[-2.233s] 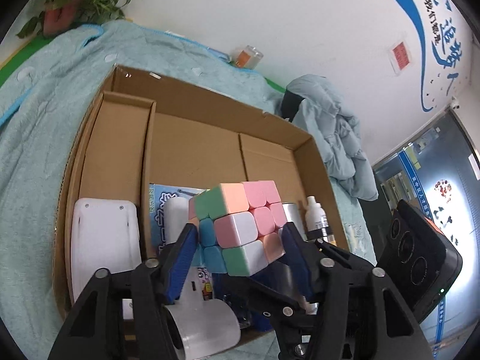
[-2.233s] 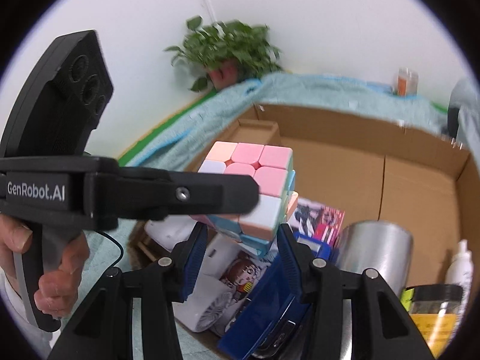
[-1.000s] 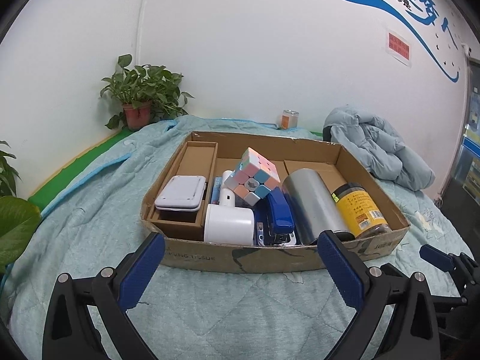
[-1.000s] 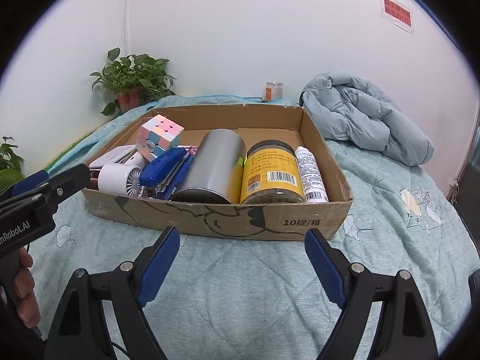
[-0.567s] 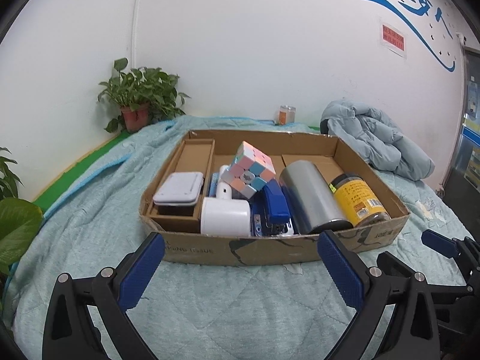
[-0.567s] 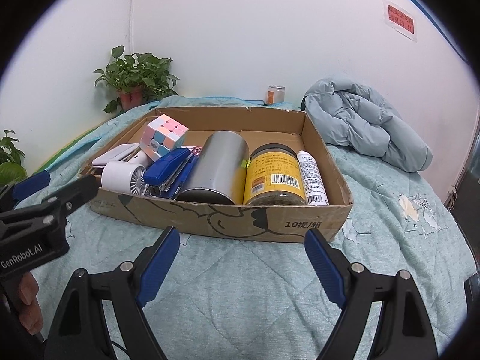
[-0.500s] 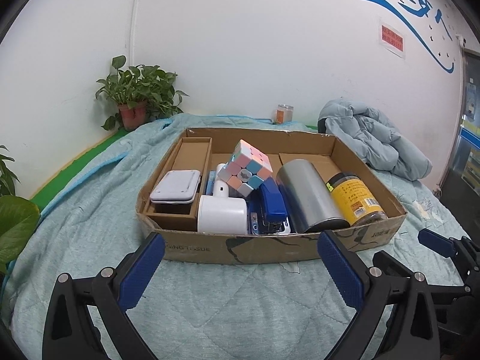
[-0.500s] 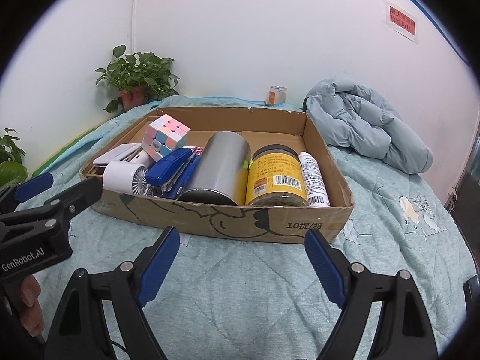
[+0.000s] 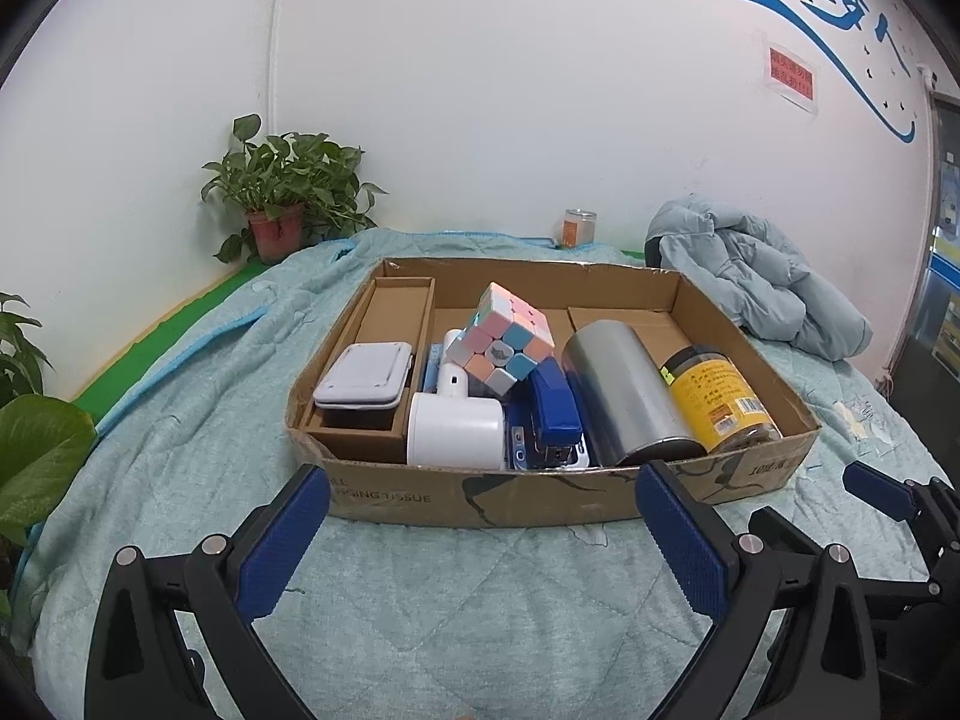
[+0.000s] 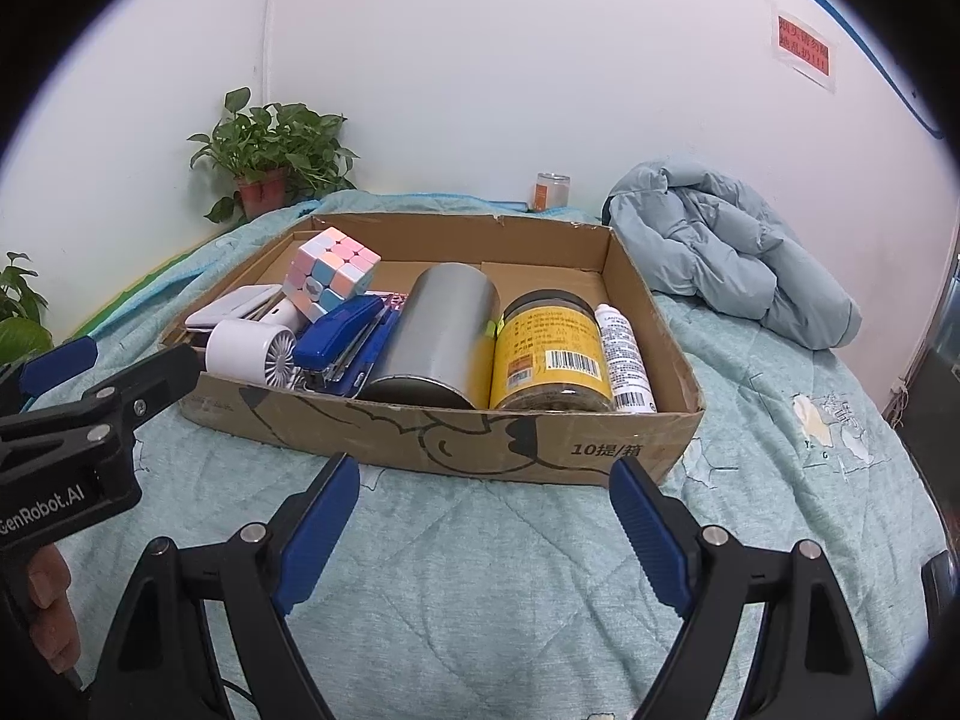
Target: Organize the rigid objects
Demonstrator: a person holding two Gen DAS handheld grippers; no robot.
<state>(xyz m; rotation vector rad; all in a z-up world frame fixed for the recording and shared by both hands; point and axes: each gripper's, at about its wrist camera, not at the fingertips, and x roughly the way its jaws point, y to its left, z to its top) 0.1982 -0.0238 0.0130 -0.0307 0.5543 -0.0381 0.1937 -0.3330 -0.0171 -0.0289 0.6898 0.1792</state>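
A cardboard box (image 9: 540, 498) (image 10: 480, 438) sits on the teal bedspread. Inside it a pastel puzzle cube (image 9: 504, 339) (image 10: 333, 270) rests tilted on top of a blue stapler (image 9: 555, 405) (image 10: 345, 324) and a white fan (image 9: 456, 429) (image 10: 252, 345). Beside them lie a silver cylinder (image 9: 624, 399) (image 10: 441, 333), a yellow-labelled jar (image 9: 717, 399) (image 10: 552, 351) and a white bottle (image 10: 624, 357). A white case (image 9: 363, 375) sits in the left compartment. My left gripper (image 9: 480, 510) and right gripper (image 10: 483, 498) both stand open in front of the box, holding nothing.
A crumpled light-blue jacket (image 9: 762, 288) (image 10: 726, 252) lies right of the box. A potted plant (image 9: 282, 192) and a small orange can (image 9: 579, 228) stand by the white wall. Green leaves (image 9: 36, 456) reach in at the left. A person's hand (image 10: 51, 618) holds the left gripper.
From holding the cube over the box, both grippers have let go and drawn back; the cube now rests in the box. Over the last second nothing has visibly moved.
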